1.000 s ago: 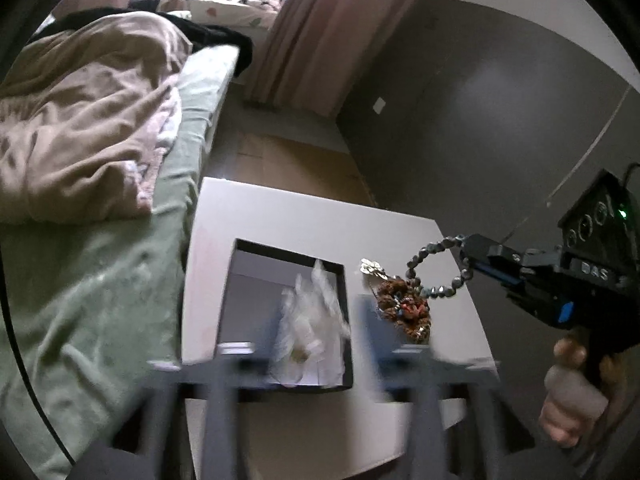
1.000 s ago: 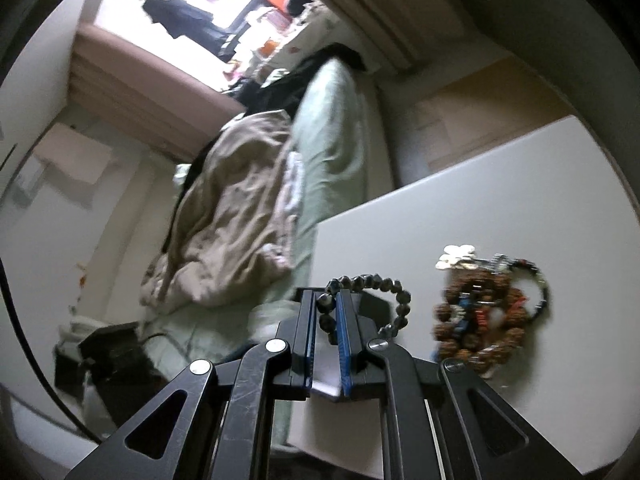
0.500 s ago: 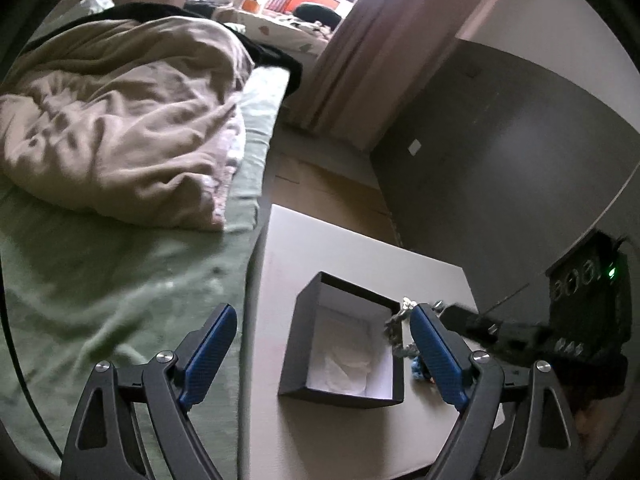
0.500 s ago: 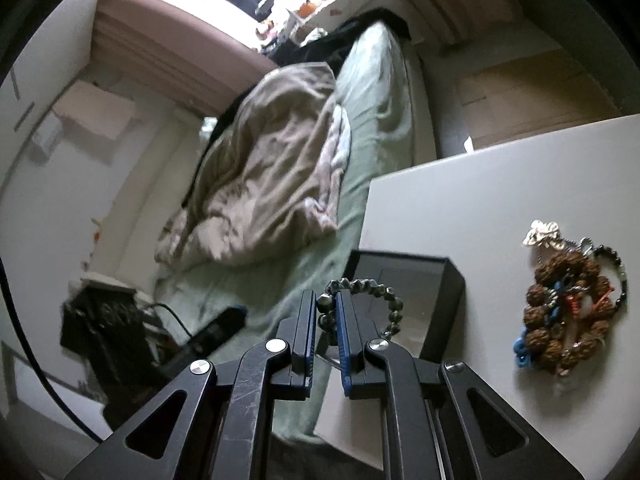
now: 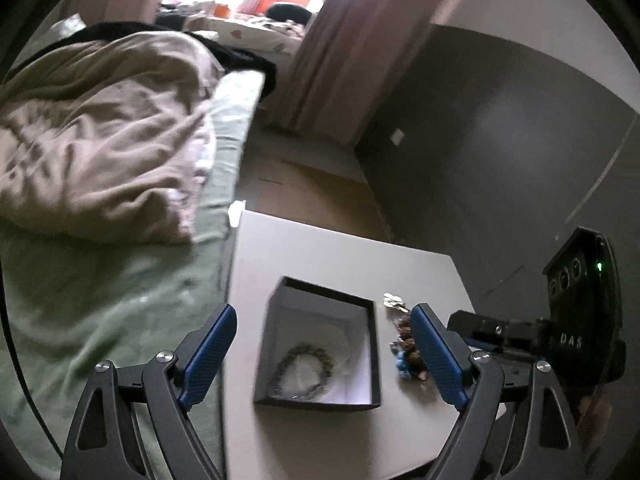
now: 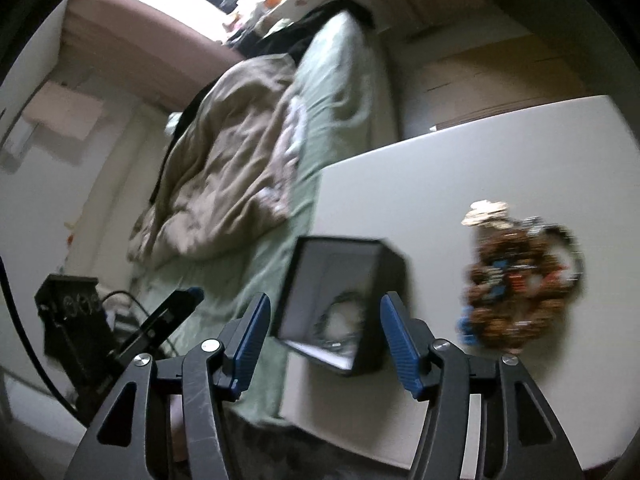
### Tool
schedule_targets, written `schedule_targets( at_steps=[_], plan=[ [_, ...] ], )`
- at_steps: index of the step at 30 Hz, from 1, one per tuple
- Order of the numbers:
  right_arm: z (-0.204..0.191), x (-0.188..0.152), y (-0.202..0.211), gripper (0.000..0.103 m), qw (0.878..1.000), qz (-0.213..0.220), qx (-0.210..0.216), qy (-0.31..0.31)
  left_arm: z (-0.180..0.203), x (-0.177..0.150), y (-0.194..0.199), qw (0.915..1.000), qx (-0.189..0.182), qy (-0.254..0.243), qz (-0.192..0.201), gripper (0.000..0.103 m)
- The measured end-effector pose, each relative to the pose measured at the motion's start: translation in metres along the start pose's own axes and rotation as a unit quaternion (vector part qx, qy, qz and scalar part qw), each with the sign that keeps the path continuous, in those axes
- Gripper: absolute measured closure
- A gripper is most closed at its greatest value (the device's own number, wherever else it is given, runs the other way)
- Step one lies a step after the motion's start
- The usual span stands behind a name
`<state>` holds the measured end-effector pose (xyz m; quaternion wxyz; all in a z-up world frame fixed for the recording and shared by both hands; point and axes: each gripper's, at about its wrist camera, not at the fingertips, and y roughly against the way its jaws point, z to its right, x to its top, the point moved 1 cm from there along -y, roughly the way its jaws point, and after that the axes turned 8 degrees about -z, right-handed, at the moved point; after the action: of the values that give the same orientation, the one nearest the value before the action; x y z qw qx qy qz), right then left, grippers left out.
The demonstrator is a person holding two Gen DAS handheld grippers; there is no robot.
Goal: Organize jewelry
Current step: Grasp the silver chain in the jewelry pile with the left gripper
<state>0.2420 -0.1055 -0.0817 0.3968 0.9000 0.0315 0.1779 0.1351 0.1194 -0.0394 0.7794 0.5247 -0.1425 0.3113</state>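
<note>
A black box (image 5: 320,344) with a white lining stands open on the white table (image 5: 320,248). A dark bead bracelet (image 5: 306,368) lies inside it; it also shows in the right wrist view (image 6: 340,320). A pile of brown, blue and silver jewelry (image 6: 516,276) lies on the table right of the box, partly hidden by my left finger in the left wrist view (image 5: 406,344). My left gripper (image 5: 324,352) is open and empty, above the box. My right gripper (image 6: 324,340) is open and empty, in front of the box (image 6: 344,300).
A bed with a green sheet (image 5: 100,312) and a beige duvet (image 5: 100,132) runs along the table's left side. A dark wall panel (image 5: 500,152) stands behind the table. The right gripper's body (image 5: 560,332) is at the table's right edge.
My right gripper has opened and let go of the dark bead bracelet, which now lies in the box. My left gripper has stayed open and drawn back slightly.
</note>
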Motion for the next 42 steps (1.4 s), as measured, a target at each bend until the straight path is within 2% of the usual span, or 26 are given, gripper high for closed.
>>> schedule_targets(
  at_steps=[7, 12, 14, 16, 18, 23, 29, 33, 35, 39, 42],
  plan=[
    [0.041, 0.001, 0.033, 0.044, 0.998, 0.026, -0.022, -0.044, 0.037, 0.013, -0.031, 0.9981, 0.005, -0.049, -0.036, 0.015],
    [0.068, -0.001, 0.047, 0.044, 0.996, 0.035, -0.036, -0.075, 0.060, 0.022, -0.058, 0.9952, 0.007, -0.069, -0.069, 0.027],
    [0.079, -0.002, 0.050, 0.044, 0.995, 0.034, -0.045, -0.087, 0.068, 0.026, -0.069, 0.9934, 0.013, -0.079, -0.082, 0.035],
    [0.088, -0.003, 0.052, 0.044, 0.994, 0.034, -0.049, -0.095, 0.077, 0.029, -0.080, 0.9912, 0.012, -0.088, -0.097, 0.037],
    [0.096, -0.003, 0.054, 0.044, 0.993, 0.032, -0.052, -0.104, 0.087, 0.032, -0.094, 0.9880, 0.015, -0.100, -0.116, 0.039],
    [0.112, -0.003, 0.056, 0.045, 0.991, 0.029, -0.059, -0.116, 0.104, 0.036, -0.126, 0.9809, 0.014, -0.115, -0.157, 0.055],
    [0.133, -0.004, 0.067, 0.044, 0.987, 0.034, -0.055, -0.144, 0.119, 0.042, -0.161, 0.9717, 0.043, -0.130, -0.193, 0.066],
    [0.142, -0.004, 0.073, 0.044, 0.986, 0.039, -0.050, -0.156, 0.132, 0.047, -0.183, 0.9648, 0.060, -0.147, -0.209, 0.067],
    [0.145, -0.003, 0.075, 0.044, 0.985, 0.039, -0.048, -0.160, 0.135, 0.048, -0.197, 0.9600, 0.076, -0.152, -0.223, 0.075],
    [0.151, -0.001, 0.076, 0.044, 0.985, 0.037, -0.043, -0.164, 0.135, 0.048, -0.217, 0.9532, 0.103, -0.156, -0.238, 0.076],
    [0.152, -0.001, 0.075, 0.044, 0.985, 0.036, -0.041, -0.165, 0.137, 0.046, -0.228, 0.9513, 0.102, -0.150, -0.249, 0.076]
  ],
)
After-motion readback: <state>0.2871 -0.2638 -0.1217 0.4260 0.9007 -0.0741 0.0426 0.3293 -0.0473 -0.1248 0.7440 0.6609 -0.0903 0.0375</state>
